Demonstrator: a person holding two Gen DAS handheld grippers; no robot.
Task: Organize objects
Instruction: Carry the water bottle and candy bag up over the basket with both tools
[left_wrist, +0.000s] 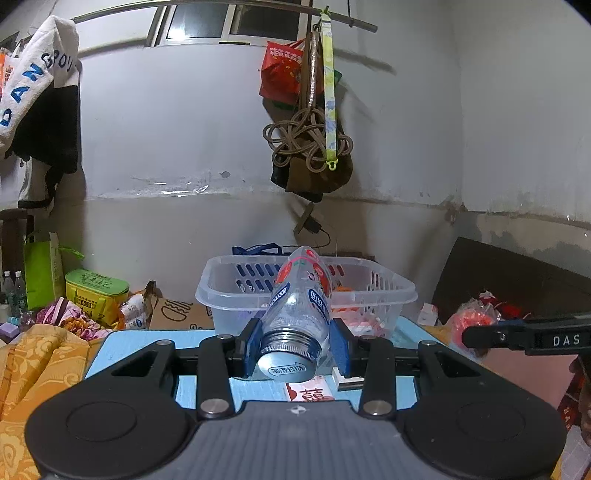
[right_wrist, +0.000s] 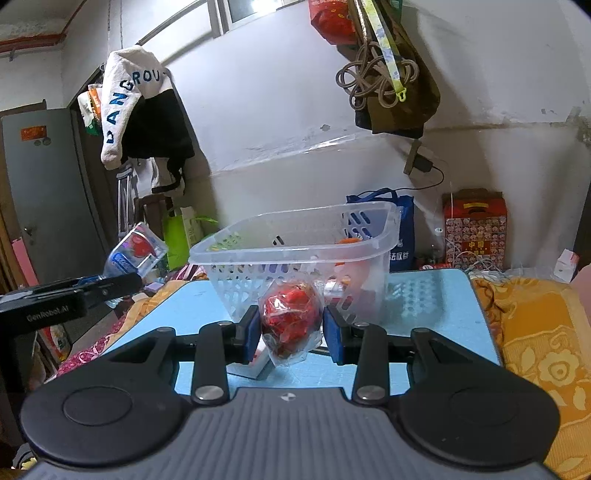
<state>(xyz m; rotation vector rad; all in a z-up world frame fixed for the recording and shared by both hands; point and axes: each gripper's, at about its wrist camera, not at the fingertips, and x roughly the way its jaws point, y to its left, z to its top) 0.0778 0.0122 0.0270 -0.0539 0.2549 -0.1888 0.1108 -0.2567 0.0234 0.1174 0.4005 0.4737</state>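
Left gripper (left_wrist: 297, 345): blue pads pinched on a clear plastic bottle (left_wrist: 301, 306), gripped low on its neck, silver cap toward the camera, body tilting up and away toward the basket; the bottle carries a blue label and red printed figures. Right gripper (right_wrist: 290, 326): pads pressed against a clear packet of red contents (right_wrist: 290, 317), which hangs between them just in front of the basket. Basket (right_wrist: 295, 236): translucent plastic, slotted walls, standing on the far part of a light blue table (right_wrist: 443, 306); orange and pink items lie inside, too blurred through the wall to name. On the table under the left gripper: a red-and-white box (left_wrist: 308, 393) and a small white block (left_wrist: 347, 382) just beside it. Surroundings: yellow patterned cloth (right_wrist: 543, 354) at the table's right edge, a red patterned carton (right_wrist: 474, 229) against the wall, a blue bag (right_wrist: 402, 229) behind the basket, a white garment with blue lettering (right_wrist: 125, 107) and coiled rope (left_wrist: 306, 138) hanging above.
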